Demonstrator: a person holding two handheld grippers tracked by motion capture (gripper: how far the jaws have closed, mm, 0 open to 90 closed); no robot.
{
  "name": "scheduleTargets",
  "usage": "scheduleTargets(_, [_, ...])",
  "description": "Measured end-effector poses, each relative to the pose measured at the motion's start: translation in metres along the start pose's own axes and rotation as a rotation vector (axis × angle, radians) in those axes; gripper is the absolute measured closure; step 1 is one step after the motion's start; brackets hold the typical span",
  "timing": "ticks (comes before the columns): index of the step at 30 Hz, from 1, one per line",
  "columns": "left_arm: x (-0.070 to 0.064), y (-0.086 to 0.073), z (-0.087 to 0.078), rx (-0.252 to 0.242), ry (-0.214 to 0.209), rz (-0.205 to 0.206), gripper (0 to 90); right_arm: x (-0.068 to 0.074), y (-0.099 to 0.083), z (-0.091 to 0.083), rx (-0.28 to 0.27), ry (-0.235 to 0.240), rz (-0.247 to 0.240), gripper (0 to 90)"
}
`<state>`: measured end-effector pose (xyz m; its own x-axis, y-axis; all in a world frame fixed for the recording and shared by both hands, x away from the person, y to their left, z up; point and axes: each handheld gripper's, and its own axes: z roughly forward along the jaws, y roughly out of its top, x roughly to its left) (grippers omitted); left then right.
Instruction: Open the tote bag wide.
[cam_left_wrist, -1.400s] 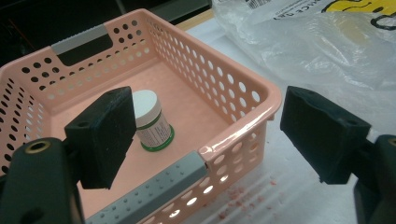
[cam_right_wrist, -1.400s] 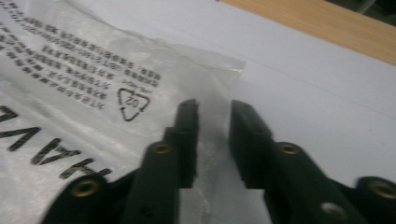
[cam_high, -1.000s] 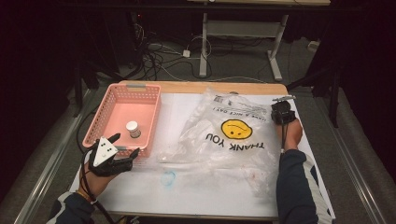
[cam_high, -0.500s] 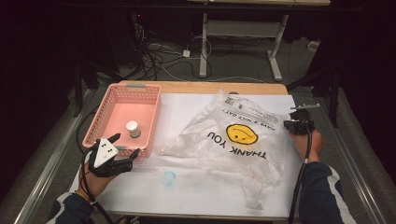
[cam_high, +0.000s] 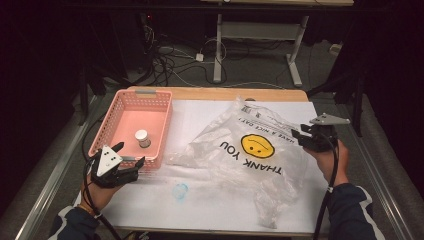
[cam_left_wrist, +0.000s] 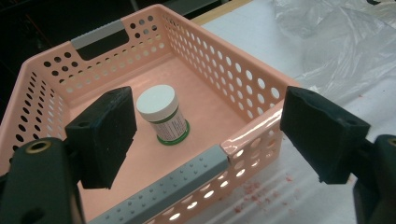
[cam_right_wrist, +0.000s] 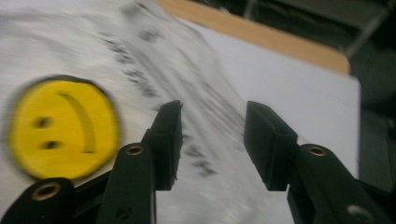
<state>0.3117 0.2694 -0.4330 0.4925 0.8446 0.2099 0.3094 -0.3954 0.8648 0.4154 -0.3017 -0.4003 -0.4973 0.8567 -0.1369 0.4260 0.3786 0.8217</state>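
Right tongs (cam_high: 306, 137) have drawn back off the plastic bag (cam_high: 250, 150).

The left gripper (cam_high: 124, 159) sits low with its jaws spread wide. The right gripper (cam_high: 306, 136) is raised, tilted, jaws parted with a gap between them.

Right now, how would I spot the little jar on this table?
Find the pink basket at the table's left side. The little jar stands upright inside it, alone on the basket floor: white cap, green-edged label, the one thing in there.
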Motion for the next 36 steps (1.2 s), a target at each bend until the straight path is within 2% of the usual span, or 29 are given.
scheduleTargets(2, [-0.001,0.0,0.0,0.002,-0.005,0.004,18.1,0.023,0.007,-0.007,-0.034,0.093,-0.067,54.7])
scheduleTargets(4, [-0.002,0.0,0.001,0.003,-0.009,0.012,18.1,0.049,0.012,-0.01,-0.032,0.173,-0.148,51.4])
scheduleTargets(5, [-0.003,0.0,0.001,0.004,-0.011,0.016,18.1,0.062,0.014,-0.01,-0.023,0.217,-0.184,51.1])
scheduleTargets(6, [-0.003,0.0,0.001,0.006,-0.013,0.019,18.1,0.087,0.015,-0.008,0.024,0.306,-0.245,47.4])
scheduleTargets(7, [-0.004,0.0,0.001,0.007,-0.014,0.021,18.1,0.087,0.015,-0.008,0.024,0.306,-0.245,47.4])
scheduleTargets(8, [-0.004,0.0,0.001,0.006,-0.013,0.022,18.1,0.111,0.016,-0.005,0.075,0.362,-0.322,44.8])
scheduleTargets(9, [-0.004,0.0,0.001,0.006,-0.015,0.022,18.1,0.122,0.016,-0.004,0.086,0.405,-0.348,44.1])
scheduleTargets(10, [-0.004,0.0,0.001,0.008,-0.015,0.022,18.1,0.122,0.016,-0.004,0.086,0.405,-0.348,44.1])
scheduleTargets(11, [-0.004,0.0,0.001,0.009,-0.014,0.021,18.2,0.141,0.014,-0.002,0.1,0.448,-0.387,40.4])
scheduleTargets(12, [-0.004,0.0,0.001,0.011,-0.014,0.018,18.2,0.141,0.014,-0.002,0.1,0.448,-0.387,40.4])
scheduleTargets(14, [-0.004,0.0,0.002,0.015,-0.016,0.019,18.2,0.159,0.011,0.004,0.13,0.457,-0.432,38.7])
scheduleTargets(15, [-0.005,0.0,0.002,0.017,-0.017,0.022,18.2,0.17,0.006,0.013,0.175,0.458,-0.496,37.0])
scheduleTargets(16, [-0.005,0.0,0.002,0.016,-0.018,0.024,18.2,0.17,0.006,0.013,0.175,0.458,-0.496,37.0])
scheduleTargets(18, [-0.006,0.0,0.002,0.015,-0.021,0.028,18.2,0.175,0.001,0.022,0.213,0.428,-0.533,36.6])
scheduleTargets(19, [-0.006,0.0,0.002,0.016,-0.023,0.028,18.2,0.175,-0.003,0.029,0.247,0.399,-0.564,39.3])
scheduleTargets(21, [-0.006,0.0,0.003,0.018,-0.024,0.027,18.2,0.174,-0.005,0.033,0.269,0.394,-0.571,50.1])
scheduleTargets(23, [-0.006,0.0,0.003,0.022,-0.024,0.028,18.2,0.172,-0.006,0.035,0.281,0.358,-0.587,64.8])
scheduleTargets(24, [-0.006,0.0,0.004,0.023,-0.025,0.029,18.2,0.172,-0.006,0.035,0.281,0.358,-0.587,64.8])
scheduleTargets(25, [-0.006,0.0,0.004,0.023,-0.025,0.03,18.2,0.171,-0.007,0.036,0.283,0.337,-0.591,69.5])
scheduleTargets(26, [-0.006,0.0,0.004,0.023,-0.026,0.03,18.2,0.169,-0.006,0.036,0.278,0.333,-0.59,72.9])
scheduleTargets(27, [-0.006,0.0,0.003,0.022,-0.026,0.031,18.2,0.164,-0.004,0.036,0.261,0.331,-0.561,80.9])
scheduleTargets(28, [-0.006,0.001,0.003,0.021,-0.027,0.031,18.2,0.163,-0.003,0.036,0.249,0.323,-0.542,83.7])
scheduleTargets(29, [-0.004,0.002,0.003,0.02,-0.028,0.037,18.2,0.163,-0.003,0.036,0.249,0.323,-0.542,83.7])
scheduleTargets(31, [0.001,0.009,0.004,0.005,-0.011,0.054,18.2,0.156,0.001,0.035,0.214,0.311,-0.497,87.2])
scheduleTargets(32, [0.005,0.014,0.005,0.002,-0.006,0.043,18.2,0.154,0.004,0.035,0.197,0.297,-0.48,88.0])
scheduleTargets(34, [0.013,0.022,0.007,-0.003,-0.002,0.03,18.4,0.15,0.012,0.035,0.145,0.245,-0.453,88.9])
scheduleTargets(35, [0.016,0.024,0.009,0.001,-0.01,0.031,19.3,0.146,0.02,0.033,0.096,0.206,-0.422,89.0])
scheduleTargets(36, [0.019,0.027,0.011,0.011,-0.015,0.036,19.3,0.146,0.02,0.033,0.096,0.206,-0.422,89.0])
